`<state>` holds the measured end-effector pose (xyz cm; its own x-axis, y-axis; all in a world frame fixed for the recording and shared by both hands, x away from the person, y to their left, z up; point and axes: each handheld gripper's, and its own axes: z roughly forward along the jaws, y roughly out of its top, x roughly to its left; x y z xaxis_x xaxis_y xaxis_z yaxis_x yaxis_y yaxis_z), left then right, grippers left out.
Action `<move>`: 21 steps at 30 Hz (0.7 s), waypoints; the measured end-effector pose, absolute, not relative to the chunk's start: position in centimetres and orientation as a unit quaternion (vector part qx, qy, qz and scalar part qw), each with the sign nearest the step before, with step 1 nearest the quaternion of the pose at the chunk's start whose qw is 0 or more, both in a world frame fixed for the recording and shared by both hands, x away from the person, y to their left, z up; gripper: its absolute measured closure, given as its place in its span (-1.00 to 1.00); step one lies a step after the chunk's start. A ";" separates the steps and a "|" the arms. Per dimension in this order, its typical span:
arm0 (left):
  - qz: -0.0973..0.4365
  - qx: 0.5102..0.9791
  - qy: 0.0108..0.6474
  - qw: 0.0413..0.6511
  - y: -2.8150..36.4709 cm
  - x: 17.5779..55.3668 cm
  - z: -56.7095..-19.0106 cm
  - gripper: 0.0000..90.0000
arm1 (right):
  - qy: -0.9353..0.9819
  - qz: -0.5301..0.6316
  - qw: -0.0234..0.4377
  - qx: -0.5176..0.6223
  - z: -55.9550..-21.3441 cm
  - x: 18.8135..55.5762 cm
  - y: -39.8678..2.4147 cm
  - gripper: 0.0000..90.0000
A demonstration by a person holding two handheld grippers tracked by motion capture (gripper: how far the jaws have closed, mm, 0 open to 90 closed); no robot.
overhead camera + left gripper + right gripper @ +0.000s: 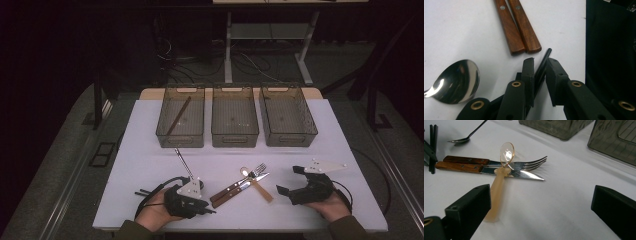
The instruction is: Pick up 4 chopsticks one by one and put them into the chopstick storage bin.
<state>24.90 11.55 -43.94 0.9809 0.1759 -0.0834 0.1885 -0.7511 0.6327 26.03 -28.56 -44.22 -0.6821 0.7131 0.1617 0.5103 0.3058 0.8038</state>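
Note:
My left gripper (204, 204) rests low at the front left of the white table (150, 165), shut on a thin black chopstick (543, 63) that runs slantwise between its jaws. A metal spoon (456, 82) lies just beside it, handle pointing towards the bins. A wooden-handled fork (239, 181) and knife (235, 191) lie side by side at the front middle, with a pale plastic spoon (499, 187) across their blades. Held by a hand at the front right, my right gripper (289, 180) stands wide open, facing that cutlery with nothing between its jaws.
Three translucent grey bins stand in a row at the back: the left bin (181, 137) holds a brown stick (178, 116), the middle bin (235, 135) and the right bin (289, 137) look bare. Table legs and cables lie beyond.

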 end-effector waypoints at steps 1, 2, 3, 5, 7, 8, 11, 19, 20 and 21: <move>-0.009 0.935 0.099 0.340 11.7 24.9 -43.9 0.70 | 0.800 0.448 0.113 0.382 -44.2 26.0 -28.6 -0.95; -0.008 0.936 0.099 0.338 11.8 24.9 -43.9 0.71 | 0.800 0.448 0.113 0.382 -44.2 26.0 -28.6 -0.95; -0.008 0.936 0.100 0.339 11.9 25.0 -43.9 0.71 | 0.800 0.448 0.113 0.382 -44.2 26.0 -28.6 -0.95; -0.005 0.936 0.100 0.338 12.1 25.0 -43.9 0.72 | 0.800 0.448 0.113 0.382 -44.2 26.0 -28.6 -0.95; -0.003 0.937 0.102 0.336 12.3 25.0 -43.9 0.72 | 0.800 0.448 0.113 0.382 -44.2 26.0 -28.6 -0.95; -0.002 0.936 0.102 0.336 12.4 25.0 -43.9 0.72 | 0.800 0.449 0.113 0.382 -44.2 26.0 -28.6 -0.95; 0.000 0.937 0.103 0.335 12.7 25.1 -43.9 0.72 | 0.800 0.449 0.114 0.382 -44.2 26.0 -28.6 -0.95; 0.018 0.936 0.115 0.331 13.1 25.4 -43.8 0.72 | 0.800 0.448 0.113 0.383 -44.2 26.0 -28.6 -0.95; 0.021 0.936 0.119 0.331 13.1 25.4 -43.8 0.72 | 0.800 0.448 0.113 0.383 -44.2 26.0 -28.6 -0.95; 0.024 0.936 0.120 0.329 13.0 25.5 -43.8 0.72 | 0.801 0.447 0.114 0.382 -44.2 26.0 -28.5 -0.95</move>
<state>25.53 13.05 -43.81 0.9702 0.2402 -0.0333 0.2081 -0.7542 0.6228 26.03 -28.55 -44.24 -0.6824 0.7133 0.1595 0.5096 0.3079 0.8034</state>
